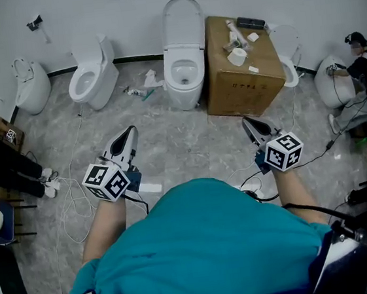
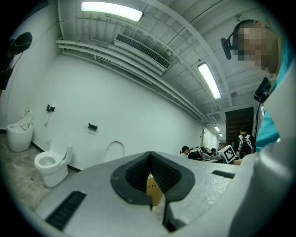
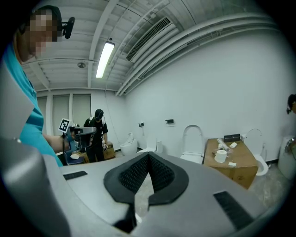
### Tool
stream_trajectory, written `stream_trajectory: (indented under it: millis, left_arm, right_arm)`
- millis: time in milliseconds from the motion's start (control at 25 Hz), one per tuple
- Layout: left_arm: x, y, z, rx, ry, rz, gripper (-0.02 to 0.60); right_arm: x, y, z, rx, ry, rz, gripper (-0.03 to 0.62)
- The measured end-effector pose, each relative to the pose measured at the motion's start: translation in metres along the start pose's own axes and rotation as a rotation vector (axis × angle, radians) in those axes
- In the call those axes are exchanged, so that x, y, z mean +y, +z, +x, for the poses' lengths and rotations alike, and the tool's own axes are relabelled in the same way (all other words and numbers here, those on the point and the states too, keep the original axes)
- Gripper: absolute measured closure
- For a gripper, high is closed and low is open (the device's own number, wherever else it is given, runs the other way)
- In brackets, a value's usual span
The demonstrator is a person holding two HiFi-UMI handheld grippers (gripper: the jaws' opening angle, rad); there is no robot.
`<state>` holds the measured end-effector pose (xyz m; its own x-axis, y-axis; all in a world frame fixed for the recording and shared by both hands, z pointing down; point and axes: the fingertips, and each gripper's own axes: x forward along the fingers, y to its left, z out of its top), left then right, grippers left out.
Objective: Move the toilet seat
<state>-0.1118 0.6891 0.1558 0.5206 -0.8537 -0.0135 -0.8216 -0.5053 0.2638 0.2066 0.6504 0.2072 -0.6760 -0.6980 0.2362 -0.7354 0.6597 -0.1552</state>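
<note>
The middle toilet (image 1: 183, 70) stands against the far wall with its seat and lid (image 1: 182, 19) raised upright. In the right gripper view the same raised lid (image 3: 193, 138) shows ahead; the left gripper view has it as a pale arch (image 2: 114, 152). My left gripper (image 1: 125, 142) hovers over the floor well short of the toilets, jaws together and empty (image 2: 155, 203). My right gripper (image 1: 254, 127) hangs at a similar distance, nearer the box, shut with nothing between its jaws (image 3: 141, 196).
A cardboard box (image 1: 239, 71) with a paper roll and small items on top stands right of the middle toilet. Another toilet (image 1: 91, 73) and a rounder one (image 1: 31, 84) stand to the left. Cables and litter lie on the floor. A person (image 1: 359, 70) crouches at far right.
</note>
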Motion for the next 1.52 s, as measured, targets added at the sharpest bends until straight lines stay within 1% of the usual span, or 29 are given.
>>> stream_trajectory:
  millis: [320, 480, 640, 760, 920, 1040, 1120, 1240, 1400, 1520]
  left_arm:
    - [-0.02, -0.003, 0.005, 0.003, 0.006, 0.012, 0.581]
    - [-0.038, -0.006, 0.01, -0.005, 0.014, 0.02, 0.581]
    - [-0.06, -0.012, 0.019, -0.011, 0.028, 0.011, 0.581]
    - [-0.079, -0.022, 0.031, 0.0, 0.031, 0.003, 0.581]
    - [-0.103, -0.038, 0.051, 0.031, 0.014, -0.006, 0.581]
    - [-0.109, -0.046, 0.064, 0.05, -0.003, -0.007, 0.581]
    - [-0.105, -0.049, 0.069, 0.057, -0.01, -0.008, 0.581]
    - [-0.084, -0.05, 0.078, 0.059, -0.019, -0.018, 0.581]
    - [-0.04, -0.048, 0.095, 0.054, -0.06, -0.047, 0.581]
    - [0.005, -0.039, 0.11, 0.05, -0.096, -0.064, 0.581]
  right_arm:
    - [-0.009, 0.002, -0.017, -0.018, 0.006, -0.005, 0.595]
    - [-0.019, 0.003, -0.029, -0.021, 0.023, -0.017, 0.595]
    - [-0.036, 0.006, -0.046, -0.024, 0.037, -0.034, 0.595]
    - [-0.05, 0.005, -0.058, -0.021, 0.047, -0.042, 0.595]
    - [-0.07, 0.0, -0.066, -0.021, 0.058, -0.031, 0.595]
    - [-0.083, -0.007, -0.064, -0.017, 0.055, -0.014, 0.595]
    - [-0.086, -0.012, -0.058, -0.013, 0.053, -0.004, 0.595]
    - [-0.086, -0.012, -0.038, -0.01, 0.049, -0.001, 0.595]
    - [-0.083, -0.003, 0.001, -0.004, 0.025, -0.008, 0.595]
    - [-0.077, 0.01, 0.042, -0.008, -0.005, -0.012, 0.595]
